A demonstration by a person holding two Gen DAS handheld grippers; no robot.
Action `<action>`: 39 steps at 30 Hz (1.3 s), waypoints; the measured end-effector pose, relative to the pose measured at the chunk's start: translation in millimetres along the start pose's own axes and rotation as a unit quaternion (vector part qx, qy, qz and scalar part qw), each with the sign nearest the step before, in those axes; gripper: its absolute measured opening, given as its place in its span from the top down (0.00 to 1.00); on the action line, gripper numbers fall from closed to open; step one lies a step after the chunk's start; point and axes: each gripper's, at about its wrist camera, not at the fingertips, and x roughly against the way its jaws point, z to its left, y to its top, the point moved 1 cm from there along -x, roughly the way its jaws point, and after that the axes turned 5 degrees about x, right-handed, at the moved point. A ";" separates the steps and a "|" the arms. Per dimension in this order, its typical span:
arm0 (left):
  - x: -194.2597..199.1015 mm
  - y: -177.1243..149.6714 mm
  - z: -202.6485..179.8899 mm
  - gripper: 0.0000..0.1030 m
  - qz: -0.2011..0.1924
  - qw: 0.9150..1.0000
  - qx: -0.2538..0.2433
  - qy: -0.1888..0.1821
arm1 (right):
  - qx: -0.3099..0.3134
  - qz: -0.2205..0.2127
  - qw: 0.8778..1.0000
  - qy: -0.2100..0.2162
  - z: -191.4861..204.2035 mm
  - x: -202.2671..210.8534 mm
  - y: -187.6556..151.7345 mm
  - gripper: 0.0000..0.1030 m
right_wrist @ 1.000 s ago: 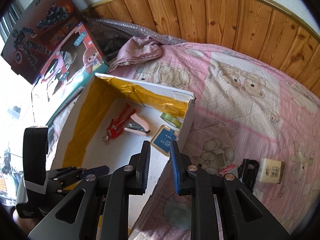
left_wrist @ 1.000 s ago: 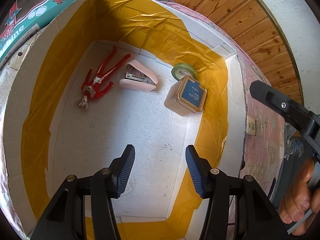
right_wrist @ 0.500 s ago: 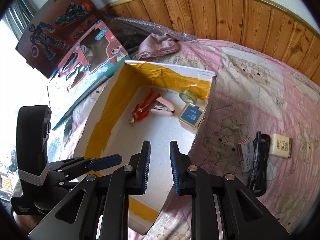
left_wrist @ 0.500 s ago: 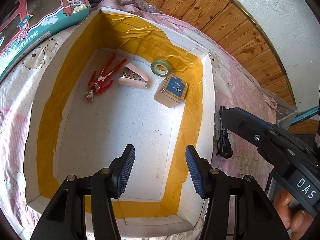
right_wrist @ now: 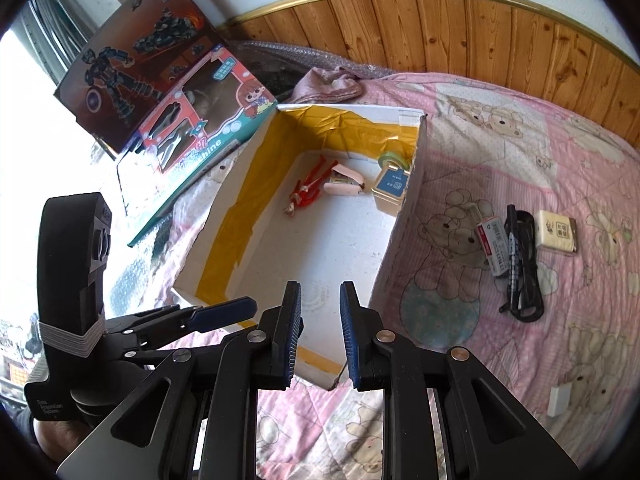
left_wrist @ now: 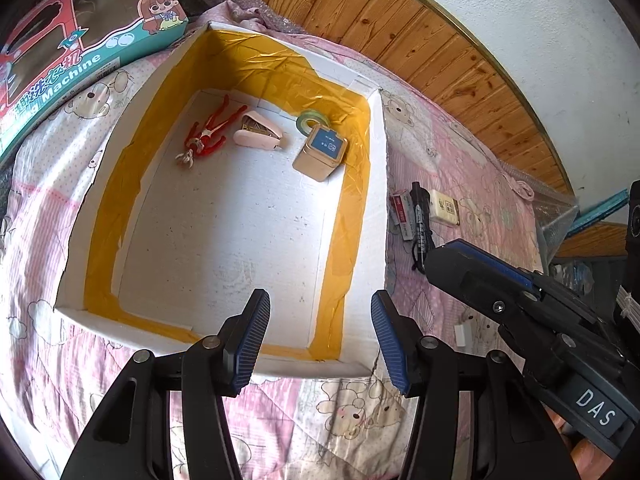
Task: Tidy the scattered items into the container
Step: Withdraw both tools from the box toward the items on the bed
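One white box (left_wrist: 362, 184), its inner walls lined with yellow tape, sits open on a pink bear-print quilt (right_wrist: 500, 128). Four items lie inside, all at the far end: one red pliers (left_wrist: 210, 132), one pink stapler (left_wrist: 260, 136) just beside it, one green tape roll (left_wrist: 313, 121) in the far right corner, and one tin (left_wrist: 320, 152) with a blue label, touching or nearly touching the roll. Four items lie on the quilt outside the box, to its right, grouped close together: one small white-and-red packet (right_wrist: 493, 246), one black pen (right_wrist: 513, 254) beside it, one black cord (right_wrist: 530, 268) under or against the pen, and one cream-coloured block (right_wrist: 557, 232) furthest right. A fifth loose piece, one small white block (right_wrist: 559, 400), lies apart, nearer the cameras. The left gripper (left_wrist: 318, 338) hangs above the near edge of the box, fingers spread wide, nothing between them. The right gripper (right_wrist: 319, 336) hangs over the near right corner of the box, fingers parted by a narrow gap, holding nothing. Two toy cartons lie beyond the box on its left: one teal-and-red (right_wrist: 200, 128), one dark (right_wrist: 132, 56). One crumpled pink cloth (right_wrist: 328, 84) lies behind the box, against the wood panelling (right_wrist: 460, 28).
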 end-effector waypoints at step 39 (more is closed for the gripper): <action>-87.4 -51.5 -152.5 0.41 0.082 0.989 -0.122 -0.009 | -0.248 0.011 0.962 -0.112 -209.1 65.5 -180.0 0.71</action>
